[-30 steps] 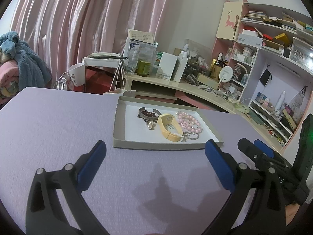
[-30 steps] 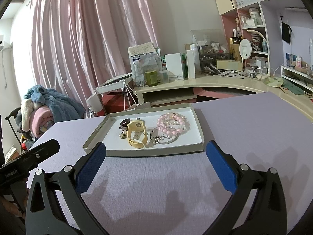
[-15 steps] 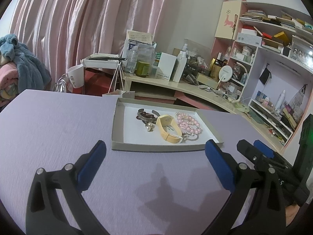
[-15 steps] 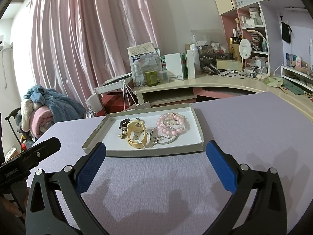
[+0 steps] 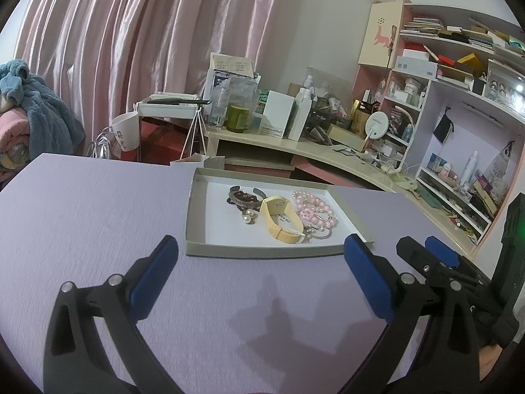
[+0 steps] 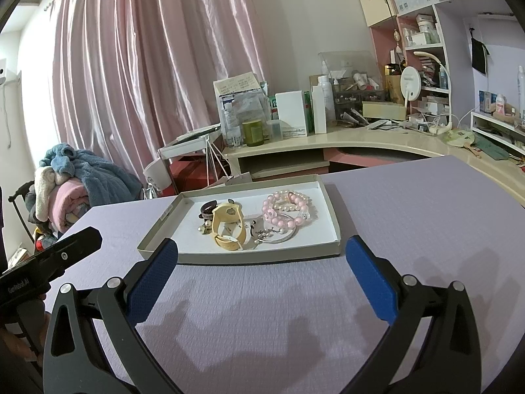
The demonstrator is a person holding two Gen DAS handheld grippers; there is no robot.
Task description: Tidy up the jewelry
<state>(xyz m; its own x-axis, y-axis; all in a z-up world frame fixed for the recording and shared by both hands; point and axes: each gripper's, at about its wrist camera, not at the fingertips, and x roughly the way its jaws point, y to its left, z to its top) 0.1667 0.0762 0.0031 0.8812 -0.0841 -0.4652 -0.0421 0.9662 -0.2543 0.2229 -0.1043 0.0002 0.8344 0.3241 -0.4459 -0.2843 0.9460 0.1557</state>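
Note:
A shallow grey cardboard tray (image 5: 262, 250) (image 6: 256, 257) lies on the lilac table. In it lie a yellow band (image 5: 279, 221) (image 6: 226, 226), pink bead bracelets (image 5: 315, 210) (image 6: 285, 208), a dark cuff bracelet (image 5: 242, 195) (image 6: 207, 208), pearl earrings (image 5: 247, 218) and a silver bangle (image 6: 279, 234). My left gripper (image 5: 261, 262) is open and empty, just short of the tray's near edge. My right gripper (image 6: 261, 262) is open and empty, also just short of the tray; it shows at the right of the left wrist view (image 5: 436, 259).
The lilac table (image 5: 82, 213) stretches to the left and right of the tray. Behind it stand a cluttered cream desk (image 6: 328, 144), pink shelves (image 5: 459, 98), a white cart (image 5: 170, 106) and a pile of blankets (image 6: 65, 184). Pink curtains hang behind.
The left gripper has drifted slightly right, so the tray sits a little further left in its view. The right gripper has barely moved. Both stay open.

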